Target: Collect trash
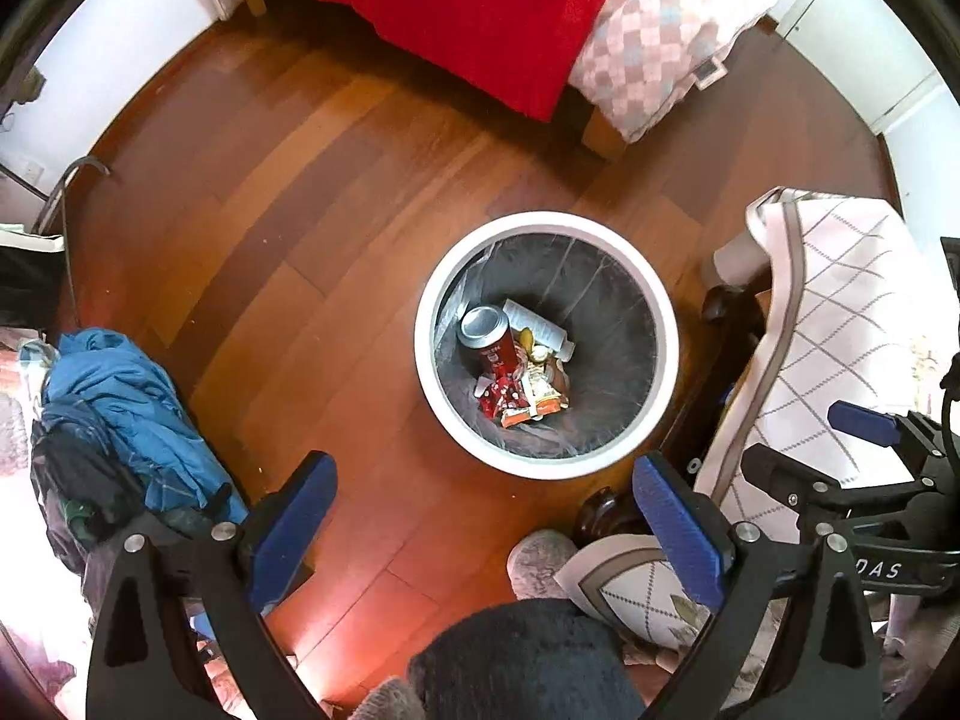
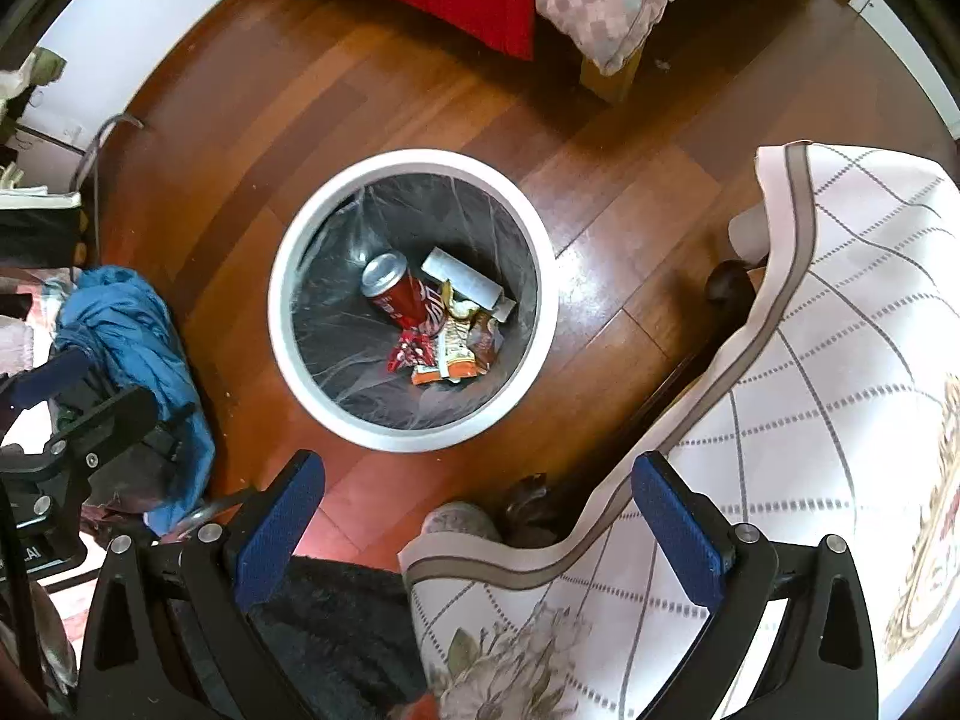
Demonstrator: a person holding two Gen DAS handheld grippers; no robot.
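A round white trash bin [image 1: 663, 354] with a dark liner stands on the wooden floor; it also shows in the right wrist view [image 2: 282, 324]. Inside lie a red soda can [image 1: 489, 336] [image 2: 399, 294], a white bottle [image 1: 537, 324] [image 2: 462, 282] and several crumpled snack wrappers [image 1: 528, 399] [image 2: 447, 354]. My left gripper [image 1: 486, 510] is open and empty, above the floor just in front of the bin. My right gripper [image 2: 480, 504] is open and empty, in front of the bin and over the tablecloth's edge. The right gripper's fingers [image 1: 864, 426] show at the right of the left wrist view.
A bed with a red blanket [image 1: 480, 12] and checked quilt [image 1: 648, 42] stands beyond the bin. A table draped in a patterned cloth [image 2: 810, 390] is at the right. A blue garment pile [image 1: 126, 414] lies at the left. A slippered foot [image 2: 459, 525] is near the table leg.
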